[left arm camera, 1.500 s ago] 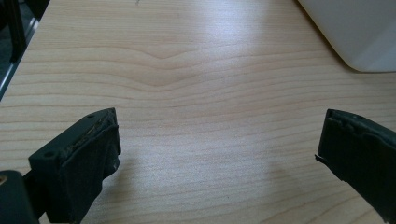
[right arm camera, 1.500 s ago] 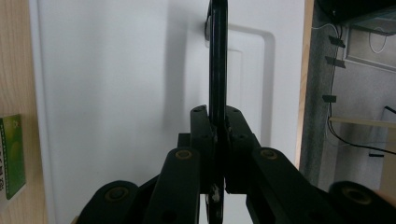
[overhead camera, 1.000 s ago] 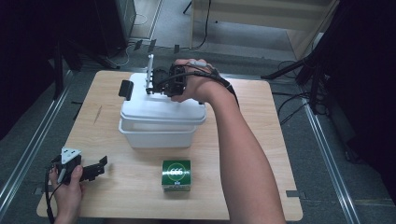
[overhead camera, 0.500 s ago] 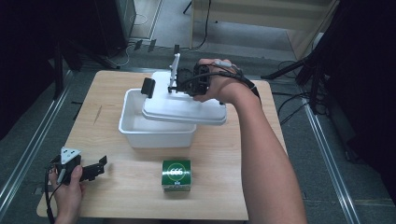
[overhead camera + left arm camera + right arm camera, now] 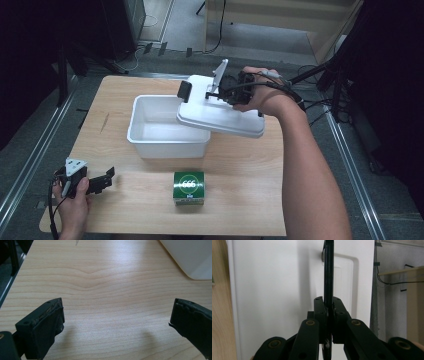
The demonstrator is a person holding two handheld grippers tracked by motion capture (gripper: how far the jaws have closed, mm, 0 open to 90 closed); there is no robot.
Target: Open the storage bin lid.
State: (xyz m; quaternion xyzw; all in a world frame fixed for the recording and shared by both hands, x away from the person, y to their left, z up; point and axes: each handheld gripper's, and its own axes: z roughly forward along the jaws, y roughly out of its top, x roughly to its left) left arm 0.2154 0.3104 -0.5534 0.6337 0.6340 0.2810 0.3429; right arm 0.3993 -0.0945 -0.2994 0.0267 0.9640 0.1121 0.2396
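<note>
Already lifted clear: white lid [image 5: 220, 112] held by its black handle [image 5: 328, 277], clenched in the right gripper [image 5: 220, 92], hanging tilted over the open white bin's [image 5: 167, 142] right rim. Yet to be set down. Bare wood free right of the bin; table edge [image 5: 272, 165] close. Left gripper [image 5: 102, 181] spread wide, idle at the near-left corner, green box [image 5: 189, 187] nearby.

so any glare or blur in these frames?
High view: table evenly lit, surroundings dark, slightly soft. Left gripper view: sheen on the wood, soft shadows by the fingers, sharp. Right gripper view: lid bright, its handle and the fingers dark.
</note>
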